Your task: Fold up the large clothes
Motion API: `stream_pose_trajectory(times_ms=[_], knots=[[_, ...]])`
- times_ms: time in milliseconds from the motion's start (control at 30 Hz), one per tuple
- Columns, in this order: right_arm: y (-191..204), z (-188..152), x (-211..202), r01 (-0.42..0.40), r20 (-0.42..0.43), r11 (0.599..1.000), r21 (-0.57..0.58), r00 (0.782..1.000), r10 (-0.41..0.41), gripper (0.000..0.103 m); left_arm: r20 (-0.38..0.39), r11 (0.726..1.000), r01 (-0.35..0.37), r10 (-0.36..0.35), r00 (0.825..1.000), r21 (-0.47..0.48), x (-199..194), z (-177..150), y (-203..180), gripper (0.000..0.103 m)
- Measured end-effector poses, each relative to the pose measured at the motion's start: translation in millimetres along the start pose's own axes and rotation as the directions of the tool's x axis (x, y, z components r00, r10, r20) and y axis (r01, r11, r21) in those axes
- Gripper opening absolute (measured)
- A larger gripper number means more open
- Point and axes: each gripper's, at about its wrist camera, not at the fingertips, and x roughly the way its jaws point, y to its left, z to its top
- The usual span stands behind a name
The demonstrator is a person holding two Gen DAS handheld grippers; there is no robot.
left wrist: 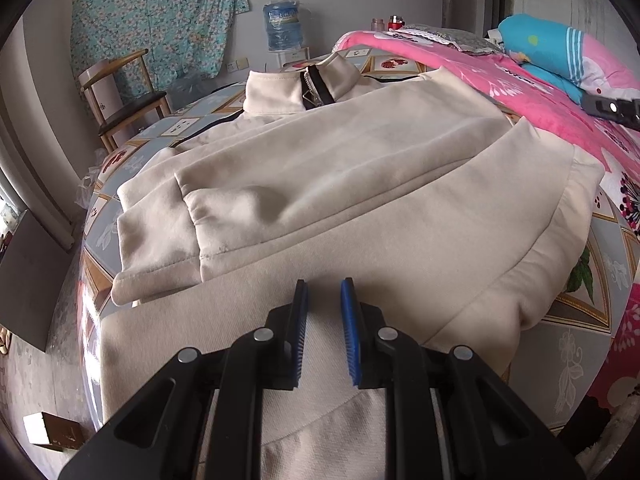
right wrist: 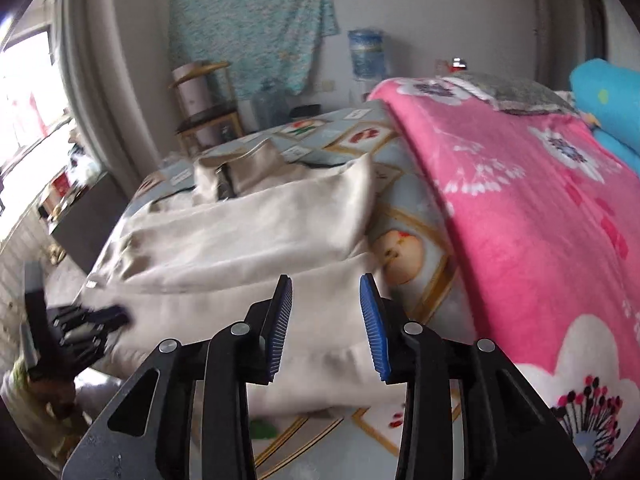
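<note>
So far the jacket (left wrist: pixel 340 184) lies spread on the bed (left wrist: pixel 584 320), collar (left wrist: pixel 296 88) at the far end, and one sleeve (left wrist: pixel 192 220) is already laid across the body, its cuff near the left edge. The right side looks folded in along a clean diagonal edge too. Judging by this, the sleeve folds are about done and the lengthwise fold, hem up toward collar, is left, plus any final squaring.

In the left wrist view the left gripper (left wrist: pixel 324 292) sits low over the near hem, pointing steeply down at the cloth. Its jaws stand a narrow gap apart with only fabric seen beyond them; no pinched fold shows between the pads, so it reads as not gripping.

From the right wrist view, which is blurred, the right gripper (right wrist: pixel 326 292) hangs above the jacket's right edge beside the pink blanket (right wrist: pixel 520 208). Its jaws are clearly apart and empty, with cloth below but not between them. The left gripper shows at that view's lower left, near the hem, though the blur makes it hard to say whether it touches the cloth.

A likely next move is for both to take the hem corners and carry them toward the collar
</note>
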Motion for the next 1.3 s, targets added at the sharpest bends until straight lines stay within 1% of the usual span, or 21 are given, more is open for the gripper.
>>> stream_pose_trajectory(times_ms=[67, 167, 233, 267, 367, 467, 567, 667, 733, 800, 833, 900, 967, 1000, 1033, 1100, 1133, 1200, 1233, 1267, 1300], knots=[[17, -15, 18, 0.004, -0.082, 0.996, -0.089, 0.997, -0.011, 0.028, 0.001, 1.0, 0.004, -0.004, 1.0, 0.007, 0, 0, 0, 0.017], [6, -37, 59, 0.109, -0.2, 0.99, -0.093, 0.972, -0.126, 0.022, 0.002, 1.0, 0.014, -0.014, 1.0, 0.013, 0, -1, 1, 0.017], [-13, -42, 63, 0.07, -0.208, 0.997, 0.014, 0.976, -0.065, 0.021, 0.003, 1.0, 0.023, -0.024, 1.0, 0.019, 0, 0, 2, 0.017], [-17, -39, 62, 0.066, -0.219, 0.997, 0.045, 0.974, -0.054, 0.016, 0.0, 0.999, 0.03, -0.03, 1.0, 0.019, 0, 0, 3, 0.017], [-3, -27, 51, 0.103, -0.226, 0.995, 0.011, 0.969, -0.098, 0.019, -0.01, 0.998, 0.065, -0.065, 0.998, -0.006, 0, 0, 9, 0.017], [44, -16, 25, -0.019, -0.158, 0.997, -0.07, 0.987, 0.008, 0.021, -0.019, 0.994, 0.104, -0.105, 0.994, -0.03, 1, 1, 16, 0.017], [101, -17, 29, -0.167, -0.173, 0.973, -0.159, 0.975, 0.139, 0.021, -0.031, 0.991, 0.127, -0.128, 0.991, -0.034, 2, 3, 18, 0.017], [135, -25, 52, -0.25, -0.218, 0.951, -0.182, 0.953, 0.209, 0.021, -0.043, 0.99, 0.139, -0.141, 0.989, -0.036, 2, 4, 18, 0.017], [148, -33, 72, -0.248, -0.253, 0.946, -0.209, 0.948, 0.193, 0.017, -0.053, 0.989, 0.142, -0.144, 0.988, -0.038, 2, 5, 19, 0.017], [157, -46, 88, -0.166, -0.279, 0.944, -0.284, 0.957, 0.085, 0.017, -0.06, 0.988, 0.148, -0.15, 0.987, -0.04, 3, 6, 19, 0.016], [157, -47, 88, -0.161, -0.251, 0.942, -0.293, 0.964, 0.087, 0.017, -0.058, 0.988, 0.151, -0.153, 0.986, -0.043, 3, 6, 20, 0.016], [153, -40, 87, -0.171, -0.278, 0.947, -0.272, 0.956, 0.093, 0.017, -0.057, 0.985, 0.164, -0.167, 0.984, -0.051, 3, 5, 23, 0.016], [153, -34, 83, -0.149, -0.286, 0.951, -0.271, 0.956, 0.068, 0.017, -0.055, 0.982, 0.178, -0.181, 0.982, -0.059, 2, 4, 25, 0.016], [154, -30, 76, -0.166, -0.274, 0.95, -0.264, 0.957, 0.091, 0.017, -0.054, 0.981, 0.184, -0.187, 0.981, -0.06, 1, 3, 26, 0.016], [156, -27, 65, -0.212, -0.257, 0.945, -0.249, 0.955, 0.147, 0.017, -0.052, 0.981, 0.185, -0.188, 0.981, -0.059, 0, 2, 26, 0.016], [165, -24, 52, -0.31, -0.241, 0.92, -0.239, 0.937, 0.253, 0.017, -0.049, 0.98, 0.189, -0.192, 0.98, -0.058, 0, 1, 27, 0.016], [172, -26, 50, -0.334, -0.245, 0.907, -0.257, 0.93, 0.273, 0.017, -0.05, 0.979, 0.192, -0.195, 0.98, -0.061, 0, 1, 27, 0.016], [184, -36, 63, -0.341, -0.289, 0.892, -0.297, 0.922, 0.257, 0.017, -0.05, 0.978, 0.197, -0.201, 0.978, -0.071, 1, 2, 29, 0.016], [187, -46, 78, -0.329, -0.329, 0.893, -0.307, 0.917, 0.224, 0.017, -0.05, 0.976, 0.201, -0.205, 0.977, -0.078, 2, 3, 29, 0.016], [187, -54, 88, -0.322, -0.343, 0.894, -0.312, 0.915, 0.21, 0.017, -0.053, 0.975, 0.204, -0.209, 0.976, -0.086, 2, 3, 31, 0.016], [187, -55, 86, -0.328, -0.318, 0.89, -0.316, 0.921, 0.226, 0.017, -0.054, 0.976, 0.195, -0.2, 0.978, -0.094, 0, 3, 32, 0.016]])
